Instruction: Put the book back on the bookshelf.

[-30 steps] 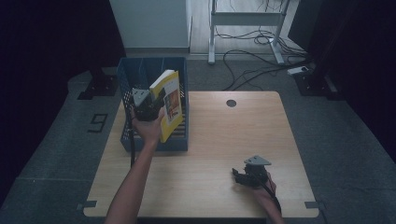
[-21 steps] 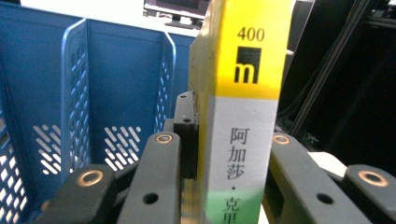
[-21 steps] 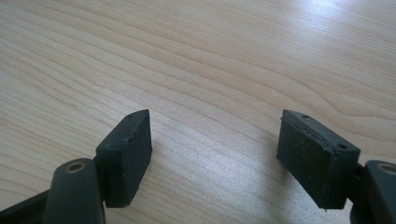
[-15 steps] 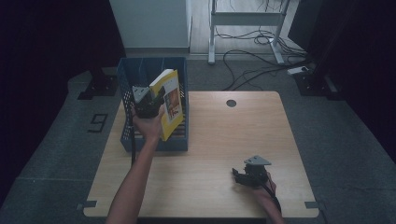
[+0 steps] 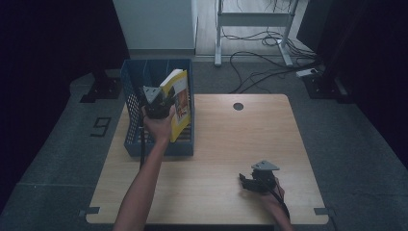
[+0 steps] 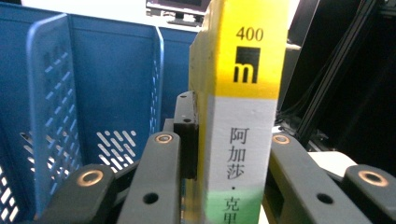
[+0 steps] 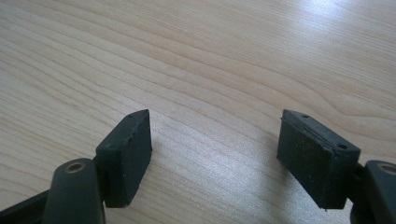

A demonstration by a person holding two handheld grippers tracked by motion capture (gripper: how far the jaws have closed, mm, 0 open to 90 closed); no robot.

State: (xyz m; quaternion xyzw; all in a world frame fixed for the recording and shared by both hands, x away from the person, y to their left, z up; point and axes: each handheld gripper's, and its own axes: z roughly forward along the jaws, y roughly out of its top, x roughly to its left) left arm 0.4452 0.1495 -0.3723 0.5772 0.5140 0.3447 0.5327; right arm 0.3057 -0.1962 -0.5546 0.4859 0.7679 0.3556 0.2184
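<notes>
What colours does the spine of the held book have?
The book's spine is yellow at the top, white in the middle and green below; the left gripper view shows it best.

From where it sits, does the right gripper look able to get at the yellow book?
Probably not without a long move. The right gripper rests open near the table's front edge, far from the yellow book, which the left gripper holds clamped over the blue file rack. Bare table lies between them.
</notes>
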